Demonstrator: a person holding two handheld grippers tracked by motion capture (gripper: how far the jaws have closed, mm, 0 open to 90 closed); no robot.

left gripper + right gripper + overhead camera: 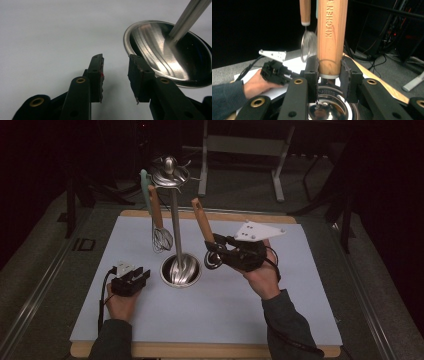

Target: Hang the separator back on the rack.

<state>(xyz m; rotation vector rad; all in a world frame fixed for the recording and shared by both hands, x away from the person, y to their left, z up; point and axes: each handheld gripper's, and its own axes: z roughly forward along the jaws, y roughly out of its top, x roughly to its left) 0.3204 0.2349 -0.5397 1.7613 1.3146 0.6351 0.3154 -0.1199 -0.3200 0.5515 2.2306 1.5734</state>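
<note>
The right gripper (pixel 214 251) is seen in the high view held up off the table, just right of the stand's round metal base (pixel 181 270). Its jaws are clamped on the wooden handle (pixel 203 224) of a utensil; in the right gripper view the two pads are pressed against both sides of that handle (pixel 332 35), near its lower end where a pale collar is met. "KITCHEN" is read stamped along the wood. The handle is tilted up and to the left in the high view, its free end near the stand's pole (pixel 176 222) but apart from it. A bit of wire loop is seen at the gripper's left side; the utensil's working end is otherwise hidden.

The left gripper (pixel 131 279) is rested low on the white mat (pixel 280 315), just left of the base. Its jaws are spread with nothing between them, as shown in the left gripper view (pixel 115 75); the right-hand pad is seen close to the base rim (pixel 130 50), contact cannot be told.

On the stand's top hooks (pixel 170 174) a whisk (pixel 161 237) with a wooden handle is hung, and a pale green handle (pixel 145 190) is hung beside it. The whisk is also seen behind the held handle in the right gripper view (pixel 308 45).
</note>
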